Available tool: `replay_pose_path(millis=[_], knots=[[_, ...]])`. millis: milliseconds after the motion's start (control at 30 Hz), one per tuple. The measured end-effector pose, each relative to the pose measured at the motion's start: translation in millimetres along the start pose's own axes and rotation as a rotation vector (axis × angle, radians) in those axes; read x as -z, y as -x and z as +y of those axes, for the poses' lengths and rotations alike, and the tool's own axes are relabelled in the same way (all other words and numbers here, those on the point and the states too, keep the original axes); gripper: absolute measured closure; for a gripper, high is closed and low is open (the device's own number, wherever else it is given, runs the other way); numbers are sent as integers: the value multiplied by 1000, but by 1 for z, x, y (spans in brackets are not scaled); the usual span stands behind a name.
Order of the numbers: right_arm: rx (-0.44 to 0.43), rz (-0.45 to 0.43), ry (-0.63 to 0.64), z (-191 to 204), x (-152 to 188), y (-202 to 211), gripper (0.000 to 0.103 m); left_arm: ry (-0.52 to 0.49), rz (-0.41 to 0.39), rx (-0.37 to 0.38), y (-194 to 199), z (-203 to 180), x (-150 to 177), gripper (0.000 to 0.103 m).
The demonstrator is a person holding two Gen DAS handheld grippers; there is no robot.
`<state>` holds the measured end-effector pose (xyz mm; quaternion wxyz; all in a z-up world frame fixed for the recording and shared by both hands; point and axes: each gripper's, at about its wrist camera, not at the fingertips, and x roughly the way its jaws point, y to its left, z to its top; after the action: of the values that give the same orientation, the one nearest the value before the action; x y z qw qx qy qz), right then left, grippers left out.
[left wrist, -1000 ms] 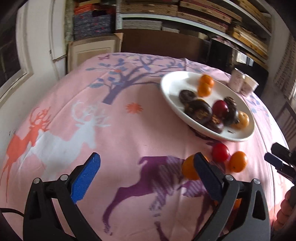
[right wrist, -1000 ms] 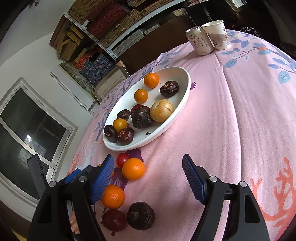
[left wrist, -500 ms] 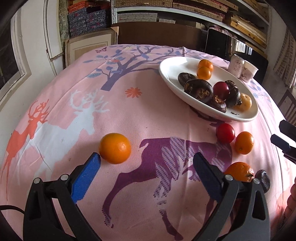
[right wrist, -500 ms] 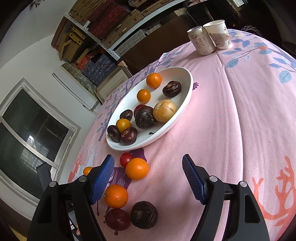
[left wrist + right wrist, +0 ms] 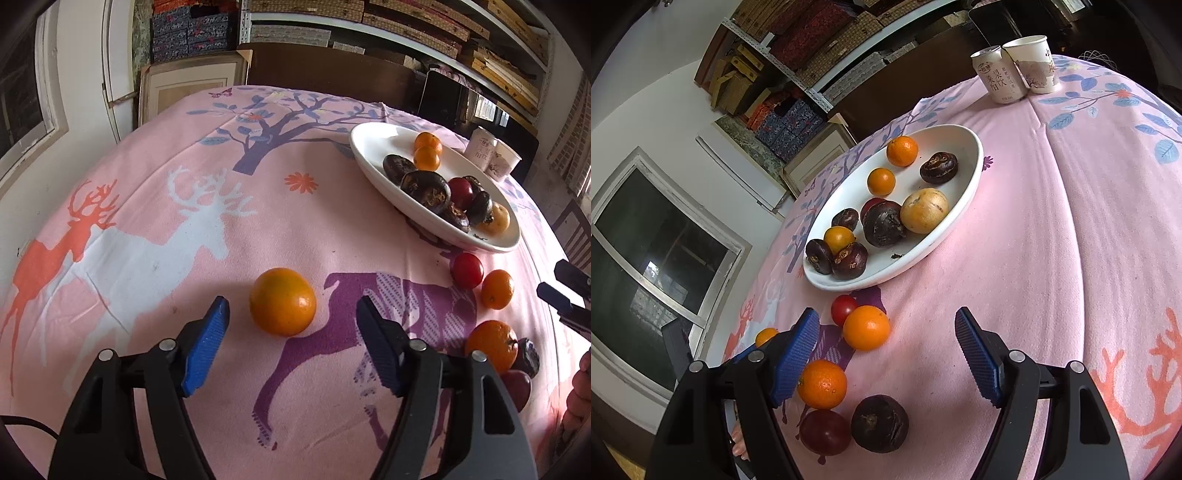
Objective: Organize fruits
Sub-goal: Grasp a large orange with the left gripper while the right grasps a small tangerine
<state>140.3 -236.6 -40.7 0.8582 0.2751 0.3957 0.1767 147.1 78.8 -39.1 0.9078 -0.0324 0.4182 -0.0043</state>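
Pink cloth printed with deer and trees covers the table (image 5: 155, 206) I am working over. My left gripper (image 5: 291, 314) points down at a loose orange (image 5: 282, 301), which sits on the cloth between the blue pads but a little ahead of them. The jaws have just been closing in, yet neither pad touches the fruit; the claw is apart and holds nothing.

At two o'clock from that orange lies the white oval plate (image 5: 373, 147), already carrying small oranges, dark mangosteens, a red fruit and a yellow one. Between orange and plate, at about three o'clock, more loose fruit waits: a cherry tomato (image 5: 466, 270), a small orange (image 5: 497, 289), and a bigger orange (image 5: 491, 345) nearer me.

My right gripper (image 5: 886, 354) hovers with its jaws wide apart and empty. Below it lie an orange (image 5: 822, 384), a dark mangosteen (image 5: 880, 423) and a red fruit (image 5: 824, 431). A drink can (image 5: 997, 75) and a paper cup (image 5: 1036, 62) stand at twelve o'clock, well beyond the plate.

I judge the step in hand to be picking up the lone orange. To do it well, I should push the left claw forward until the pads flank the widest part, then close gently, since round fruit may roll off.
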Motion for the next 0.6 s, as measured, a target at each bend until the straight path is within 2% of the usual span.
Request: replay_pose_path(millis=[167,200,467,600], knots=[[15,21,36,7,3,-7,26,28,18,4,-4,9,0,36],[19,24,39,7,4,-8,26,25,20,7,-4,9,1,42],[20,60,76,13,9,-17,26,-6,33,3,-10,2,-2,64],[29,83,109,19,12,-24,26,-18,27,-9,-12,-1,-6,67]])
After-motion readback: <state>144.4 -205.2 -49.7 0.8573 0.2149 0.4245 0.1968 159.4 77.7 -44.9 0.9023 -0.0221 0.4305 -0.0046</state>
